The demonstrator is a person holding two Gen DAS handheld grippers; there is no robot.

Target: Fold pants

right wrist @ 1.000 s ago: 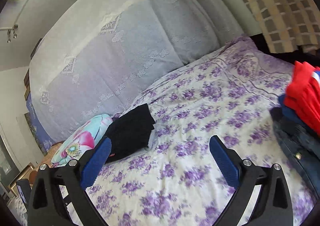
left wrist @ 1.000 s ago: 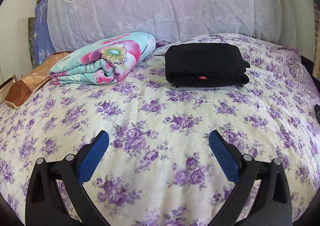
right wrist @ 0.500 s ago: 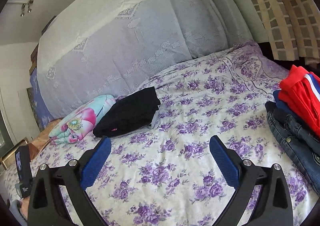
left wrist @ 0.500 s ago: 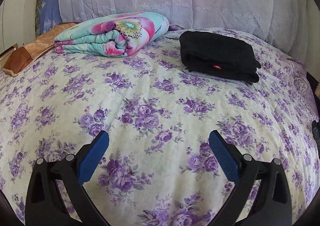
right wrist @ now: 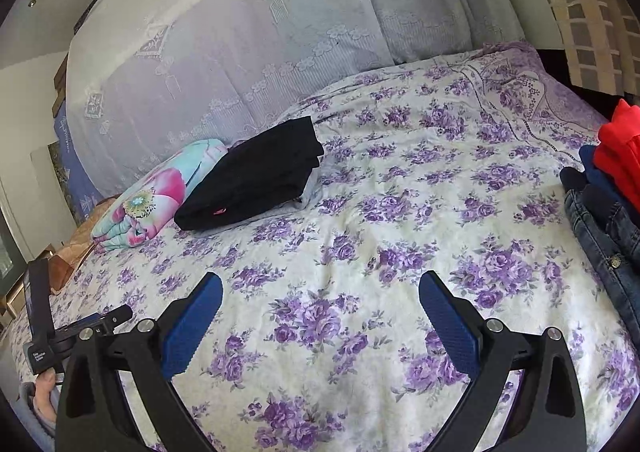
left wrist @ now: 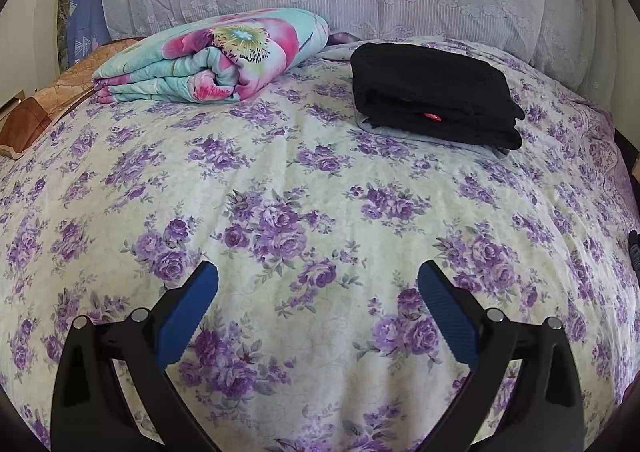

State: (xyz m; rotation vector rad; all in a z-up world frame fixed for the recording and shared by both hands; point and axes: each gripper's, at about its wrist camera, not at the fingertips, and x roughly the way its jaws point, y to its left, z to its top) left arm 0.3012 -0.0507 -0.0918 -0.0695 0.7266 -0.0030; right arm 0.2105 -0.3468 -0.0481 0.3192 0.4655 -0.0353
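Swung toward the jeans at far right; both grippers, left and right, gaped empty. Risked snagging the red top stacked above.

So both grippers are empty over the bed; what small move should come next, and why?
Probably swing the right gripper toward the jeans in the unfolded pile at the bed's right edge. Both it and the left gripper are open and hold nothing, the black pants already lie folded, and the bedspread between is bare.
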